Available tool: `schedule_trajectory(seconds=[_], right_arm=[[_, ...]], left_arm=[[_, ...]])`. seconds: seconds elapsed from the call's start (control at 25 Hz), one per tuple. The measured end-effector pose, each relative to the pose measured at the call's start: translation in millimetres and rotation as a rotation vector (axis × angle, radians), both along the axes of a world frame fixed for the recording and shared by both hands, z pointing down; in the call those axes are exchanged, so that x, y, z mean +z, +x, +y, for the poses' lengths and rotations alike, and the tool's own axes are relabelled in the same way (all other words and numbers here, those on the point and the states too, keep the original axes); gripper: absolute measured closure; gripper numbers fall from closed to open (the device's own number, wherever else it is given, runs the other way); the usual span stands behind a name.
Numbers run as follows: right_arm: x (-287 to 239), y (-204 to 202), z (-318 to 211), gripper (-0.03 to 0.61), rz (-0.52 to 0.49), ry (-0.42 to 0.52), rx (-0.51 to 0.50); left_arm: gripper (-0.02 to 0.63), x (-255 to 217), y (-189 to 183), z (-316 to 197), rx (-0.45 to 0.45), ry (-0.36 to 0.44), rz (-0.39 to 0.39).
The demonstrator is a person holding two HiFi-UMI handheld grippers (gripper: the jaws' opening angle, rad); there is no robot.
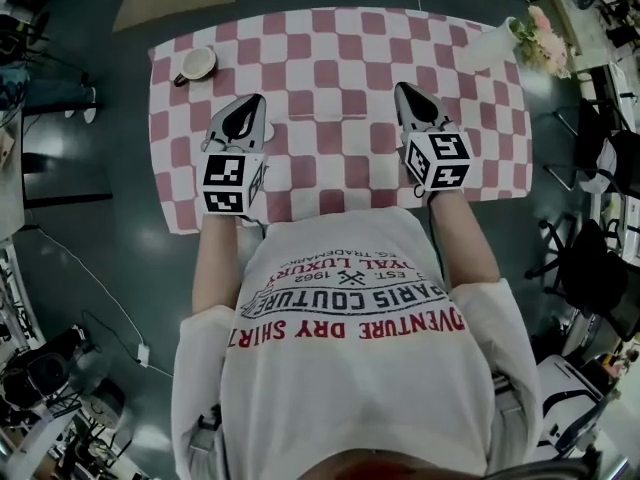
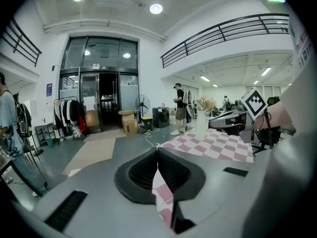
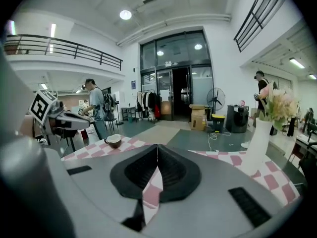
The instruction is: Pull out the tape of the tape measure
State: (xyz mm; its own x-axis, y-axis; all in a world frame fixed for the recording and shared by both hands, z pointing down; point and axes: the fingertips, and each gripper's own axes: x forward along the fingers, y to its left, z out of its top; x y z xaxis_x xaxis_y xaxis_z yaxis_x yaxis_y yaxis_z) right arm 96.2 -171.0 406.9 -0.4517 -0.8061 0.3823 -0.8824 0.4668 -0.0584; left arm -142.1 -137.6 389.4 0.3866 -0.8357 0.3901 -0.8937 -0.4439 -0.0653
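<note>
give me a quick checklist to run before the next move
1. tape measure in sight: not ok, none seen on the checkered tablecloth.
2. left gripper empty: ok, jaws together on nothing.
3. right gripper empty: ok, jaws together on nothing.
4. Jaws open for a grasp: not ok, both shut.
5. cup and vase apart from both grippers: ok.

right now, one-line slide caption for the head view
Left tongs and right tongs shut, empty, over checked tablecloth; cup, flower vase at far corners.
</note>
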Motion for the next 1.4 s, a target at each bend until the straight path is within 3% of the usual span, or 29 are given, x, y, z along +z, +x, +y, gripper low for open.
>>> schedule_trajectory(seconds=[0.24, 0.44, 1.4], right_arm=[[-34.6, -1.3, 1.1, 0.551, -0.006, 0.094, -0.034], [-54.9, -2.8, 2.5, 0.551, -0.031, 0.154, -0.060], [-53.0, -4.9, 15.9, 0.551, -0.040, 0.164, -0.082]], left_arm=[[0.595, -48.6, 1.8, 0.7, 0.000, 0.136, 0.025], [0.597, -66.5, 4.2, 1.9, 0.008, 0.189, 0.012], [0.595, -64.9, 12.8, 12.4, 0.007, 0.197, 0.027]])
